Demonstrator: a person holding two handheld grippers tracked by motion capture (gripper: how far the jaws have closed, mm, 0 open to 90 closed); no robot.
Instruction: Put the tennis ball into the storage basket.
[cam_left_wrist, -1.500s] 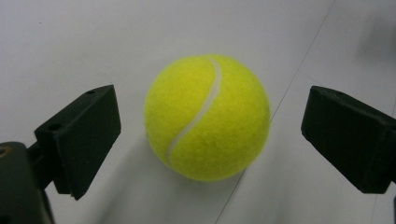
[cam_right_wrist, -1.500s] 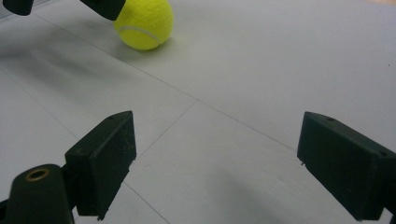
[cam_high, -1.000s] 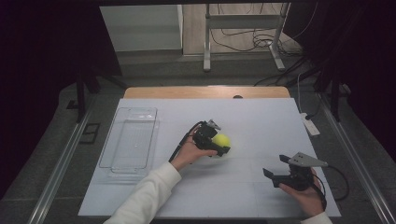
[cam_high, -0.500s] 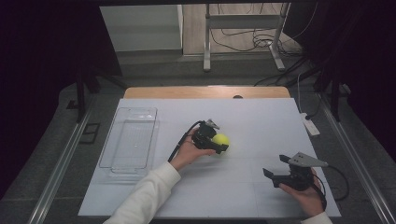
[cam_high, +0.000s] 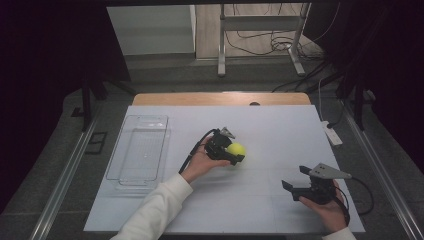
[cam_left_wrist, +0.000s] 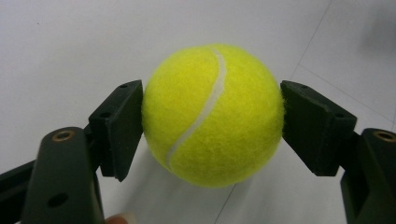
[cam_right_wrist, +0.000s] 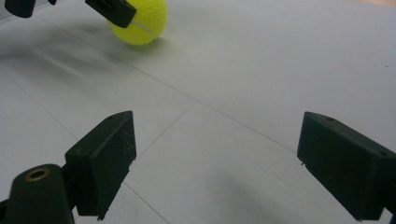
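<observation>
High view: a tennis ball (cam_high: 237, 149) is clamped between the jaws of the left gripper (cam_high: 235, 152) at mid-desk (cam_high: 280, 125) — the right gripper (cam_high: 292, 181), held wide and empty, is kept well apart.

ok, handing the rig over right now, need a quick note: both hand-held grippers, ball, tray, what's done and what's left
Left hand-held gripper: jaws on both sides of the tennis ball, touching it, mid-table. Whether the ball is lifted off the table is hard to tell.
Right hand-held gripper: open, nothing between its jaws, low over the table's near right.
Clear tray: at the table's left, nothing in it.
Done: ball gripped.
Left, probably: carry the ball to the tray and release it there.
</observation>
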